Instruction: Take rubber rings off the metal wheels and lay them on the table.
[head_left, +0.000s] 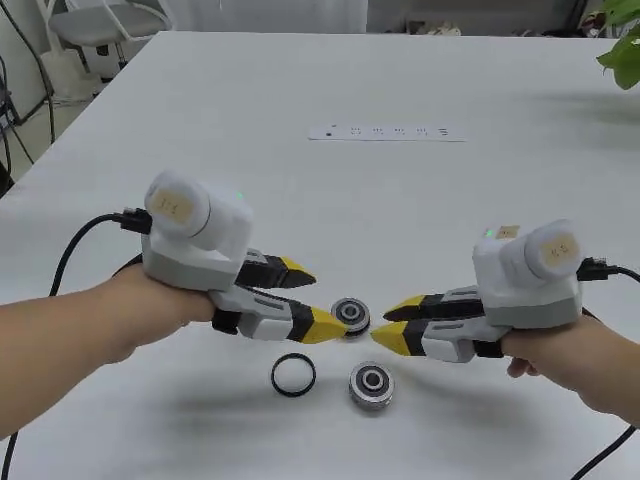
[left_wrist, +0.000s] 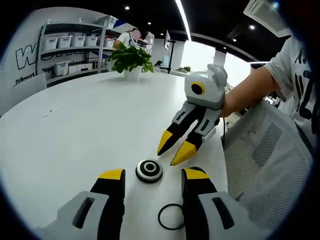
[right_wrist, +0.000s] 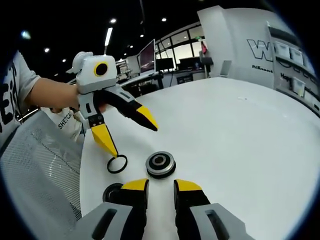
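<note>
Left hand-held gripper (head_left: 322, 300) jaws wide, right hand-held gripper (head_left: 384, 322) jaws narrow, both empty, flanking a metal wheel (head_left: 350, 313) lying flat, bore upward; rubber ring (head_left: 293, 375) flat on tabletop (head_left: 330, 200)

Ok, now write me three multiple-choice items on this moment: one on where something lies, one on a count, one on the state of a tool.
1. Where does the loose rubber ring lie?
A. Still around a wheel
B. Flat on the table, beside the nearer wheel
C. On the floor

2. How many wheels are on the table?
A. One
B. Two
C. Four

3. What state is the left tool in?
A. Shut on a wheel
B. Shut on the ring
C. Open, holding nothing

Key:
1 B: the ring lies on the bare tabletop, apart from the wheel next to it.
2 B: there is the nearer wheel and a second wheel, which sits between the left tool and the right tool.
3 C: its jaws stand apart and grip nothing.
</note>
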